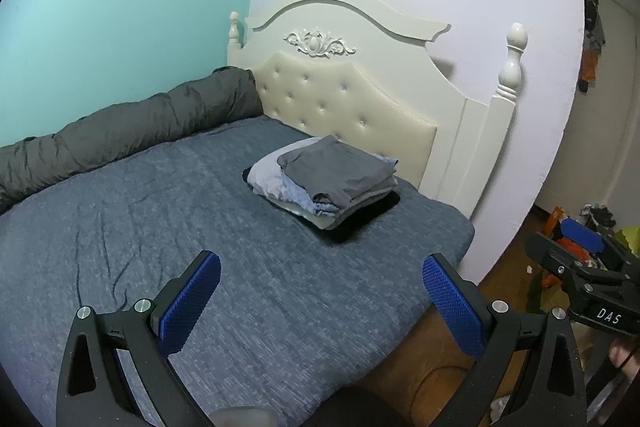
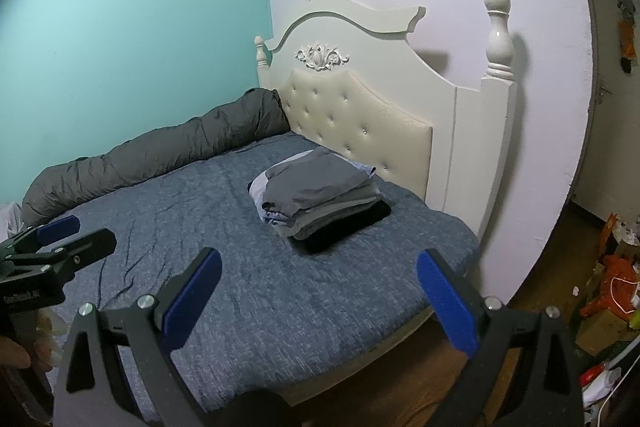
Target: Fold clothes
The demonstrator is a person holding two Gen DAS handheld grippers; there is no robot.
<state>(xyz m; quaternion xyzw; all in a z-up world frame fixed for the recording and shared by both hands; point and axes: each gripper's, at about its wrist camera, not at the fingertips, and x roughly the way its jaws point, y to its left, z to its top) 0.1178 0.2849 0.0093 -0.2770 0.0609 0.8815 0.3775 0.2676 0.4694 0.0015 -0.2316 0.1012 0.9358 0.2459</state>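
A stack of folded clothes, grey on top with light blue, pale and black pieces beneath, lies on the blue bed cover near the headboard; it also shows in the right wrist view. My left gripper is open and empty, held above the bed's near part, well short of the stack. My right gripper is open and empty, over the bed's near edge. Each gripper appears in the other's view: the right one at the right, the left one at the left.
A rolled grey duvet lies along the teal wall. A cream tufted headboard with posts stands behind the stack. Wooden floor with orange clutter and boxes lies to the right of the bed.
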